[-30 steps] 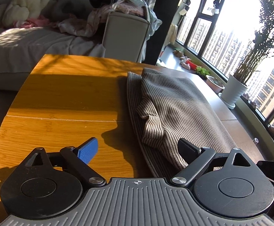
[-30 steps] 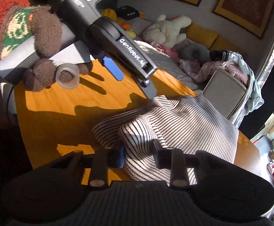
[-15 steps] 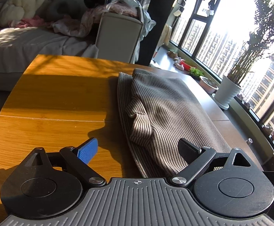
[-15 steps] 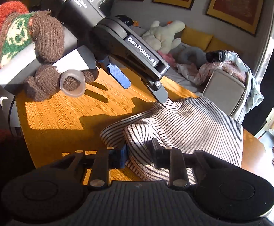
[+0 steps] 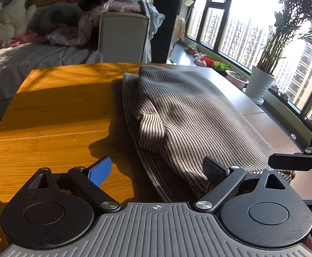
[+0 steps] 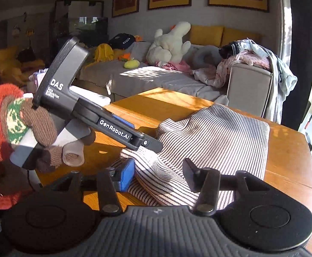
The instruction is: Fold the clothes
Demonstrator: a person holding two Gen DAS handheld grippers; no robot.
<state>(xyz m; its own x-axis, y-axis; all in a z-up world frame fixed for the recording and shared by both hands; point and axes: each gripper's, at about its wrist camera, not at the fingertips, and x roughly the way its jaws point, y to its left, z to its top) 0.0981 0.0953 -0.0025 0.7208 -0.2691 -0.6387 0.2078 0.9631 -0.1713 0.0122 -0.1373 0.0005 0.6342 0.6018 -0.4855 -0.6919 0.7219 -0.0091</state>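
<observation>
We see the striped garment (image 5: pixel 190 115) lying folded on the wooden table (image 5: pixel 55 115). Our left gripper (image 5: pixel 156 169) stands wide apart over the garment's near edge, gripping nothing. Our right gripper (image 6: pixel 159 172) is opening, a fold of the cloth lying loose between its jaws.

- A striped knit garment (image 5: pixel 190 115) in thin brown and cream lines lies folded on a wooden table (image 5: pixel 55 115).
- It forms a long, flattened bundle running from the near edge toward the far end.
- A sleeve or cuff (image 5: pixel 151 131) lies doubled over on top, near its left side.
- A darker ribbed hem curves along the left edge.
- Sunlight falls across part of it.
</observation>
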